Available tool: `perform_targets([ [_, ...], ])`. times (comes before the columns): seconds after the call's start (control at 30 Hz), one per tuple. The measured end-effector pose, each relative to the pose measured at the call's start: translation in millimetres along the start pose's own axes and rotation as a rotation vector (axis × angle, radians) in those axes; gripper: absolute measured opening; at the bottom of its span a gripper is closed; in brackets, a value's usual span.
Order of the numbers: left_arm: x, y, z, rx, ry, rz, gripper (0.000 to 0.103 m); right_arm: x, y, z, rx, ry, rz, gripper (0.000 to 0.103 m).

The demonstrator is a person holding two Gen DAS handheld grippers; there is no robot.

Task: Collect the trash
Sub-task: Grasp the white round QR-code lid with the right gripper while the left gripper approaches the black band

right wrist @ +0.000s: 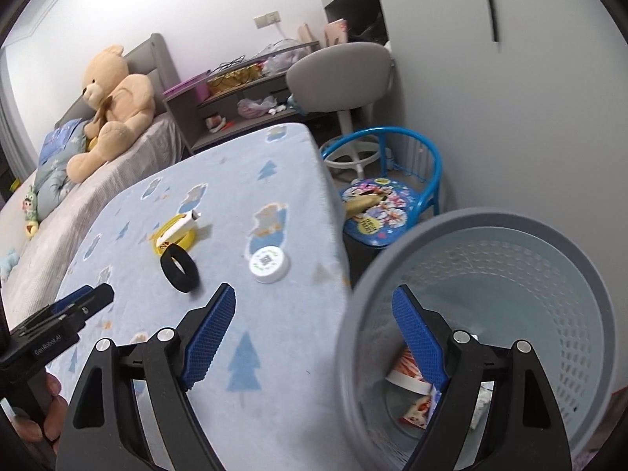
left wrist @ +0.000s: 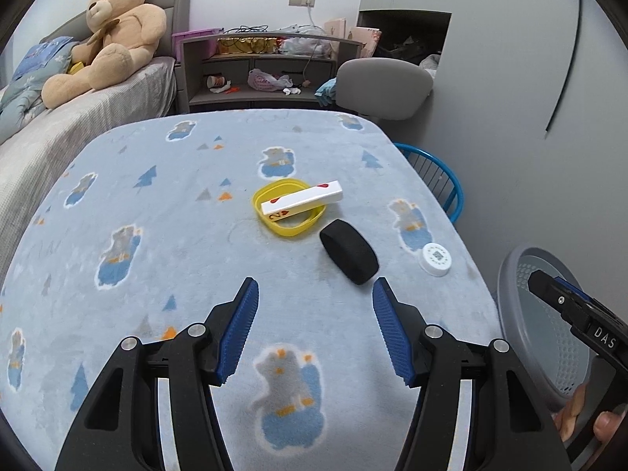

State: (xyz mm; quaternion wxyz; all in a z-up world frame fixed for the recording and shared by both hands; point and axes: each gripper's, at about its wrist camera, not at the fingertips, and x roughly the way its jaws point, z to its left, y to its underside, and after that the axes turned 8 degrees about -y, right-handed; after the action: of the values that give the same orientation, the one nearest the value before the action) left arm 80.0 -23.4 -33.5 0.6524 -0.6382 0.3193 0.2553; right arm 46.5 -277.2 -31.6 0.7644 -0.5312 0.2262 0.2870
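L gripper over the table, fingers apart, nothing between them. Ahead of it: black ring on its side, just beside a yellow lid w/ a white card box lying across the lid; white round cap nearer the R edge. R gripper fingers apart too, empty — straddling the rim of the grey basket, which sits off the table's R side. Some scraps already in the basket bottom — can't identify them.
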Motion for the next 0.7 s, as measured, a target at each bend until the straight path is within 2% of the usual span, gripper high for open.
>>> perform_targets([
  [0.3, 29.8, -3.8, 25.0, -0.054, -0.025, 0.036, 0.058, 45.3, -13.8, 24.5, -0.047, -0.013, 0.058, 0.081],
  [0.57, 43.6, -2.7, 35.1, -0.076, -0.027, 0.061, 0.058, 92.8, -13.7, 34.6, -0.08, 0.047, 0.141, 0.08],
  [0.7, 44.8, -2.8, 35.3, -0.074, -0.025, 0.062, 0.058, 104.9, -14.4, 33.6, -0.067, 0.066, 0.167, 0.077],
])
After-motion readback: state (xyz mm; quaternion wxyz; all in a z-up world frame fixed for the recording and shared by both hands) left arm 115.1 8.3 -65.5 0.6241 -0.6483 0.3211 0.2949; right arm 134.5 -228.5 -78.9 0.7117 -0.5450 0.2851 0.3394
